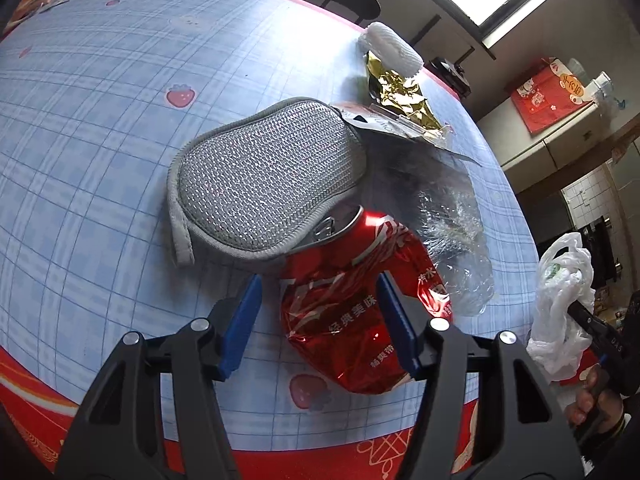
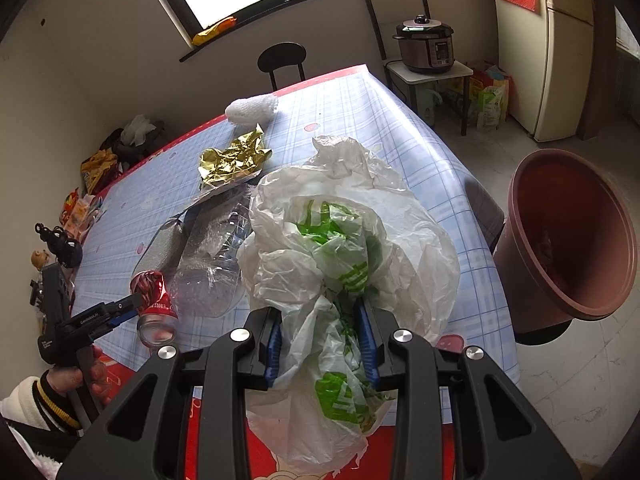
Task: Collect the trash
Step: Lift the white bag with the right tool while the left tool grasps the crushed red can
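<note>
- Two tools were in play: your left tool stood open astride the crushed red can; your right tool was clamped on the white plastic bag.
- The can lay on its side at the near edge of the table, its top end tucked against the grey mesh pouch. The clear squashed bottle lay just beside it.
- The left blue pads flanked the can's body. The right pad looked near or touching, the left pad stood clear, so no grip yet, I judged.
- Step in hand: picking the can, with the bag already held near the brown bin off the table's edge.
- Next you needed to close on the can's dented middle and lift clear of the pouch without dragging it.
- Gold foil wrapper and white foam net remained further back, uncollected.
</note>
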Demonstrator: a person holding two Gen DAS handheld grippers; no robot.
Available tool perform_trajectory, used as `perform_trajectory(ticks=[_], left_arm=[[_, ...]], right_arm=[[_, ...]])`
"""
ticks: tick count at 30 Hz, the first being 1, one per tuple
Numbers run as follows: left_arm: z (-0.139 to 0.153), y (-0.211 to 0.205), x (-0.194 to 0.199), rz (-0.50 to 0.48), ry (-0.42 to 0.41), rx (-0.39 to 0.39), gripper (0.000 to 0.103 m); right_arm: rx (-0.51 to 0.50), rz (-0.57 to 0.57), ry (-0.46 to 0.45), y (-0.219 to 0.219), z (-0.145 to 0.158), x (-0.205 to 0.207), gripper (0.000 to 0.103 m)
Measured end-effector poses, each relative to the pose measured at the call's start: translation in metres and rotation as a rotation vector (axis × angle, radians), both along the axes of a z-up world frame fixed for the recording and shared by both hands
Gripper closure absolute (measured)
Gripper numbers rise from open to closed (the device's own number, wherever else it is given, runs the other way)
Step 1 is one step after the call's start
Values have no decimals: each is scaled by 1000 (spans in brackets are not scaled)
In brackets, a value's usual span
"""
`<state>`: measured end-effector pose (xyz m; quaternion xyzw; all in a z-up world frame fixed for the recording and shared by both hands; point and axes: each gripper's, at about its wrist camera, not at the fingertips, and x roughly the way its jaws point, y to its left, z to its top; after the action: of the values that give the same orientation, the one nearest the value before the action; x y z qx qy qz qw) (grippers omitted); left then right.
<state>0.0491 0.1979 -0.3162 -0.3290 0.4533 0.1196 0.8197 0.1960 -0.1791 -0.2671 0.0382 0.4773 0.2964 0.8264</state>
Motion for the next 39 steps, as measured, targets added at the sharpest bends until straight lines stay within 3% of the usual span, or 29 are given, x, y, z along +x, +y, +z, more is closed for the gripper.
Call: perform_trajectory(ticks=[16, 27, 39], left_arm=[[-13, -1, 17, -101, -42, 35, 42], [-14, 3, 18, -98, -52, -4, 42], [-9, -6, 13, -125, -39, -12, 58]], right_arm=[[-7, 10, 0, 4, 2, -6, 70], [-8, 31, -2, 12, 3, -5, 70], [2, 46, -14, 17, 6, -5, 70]])
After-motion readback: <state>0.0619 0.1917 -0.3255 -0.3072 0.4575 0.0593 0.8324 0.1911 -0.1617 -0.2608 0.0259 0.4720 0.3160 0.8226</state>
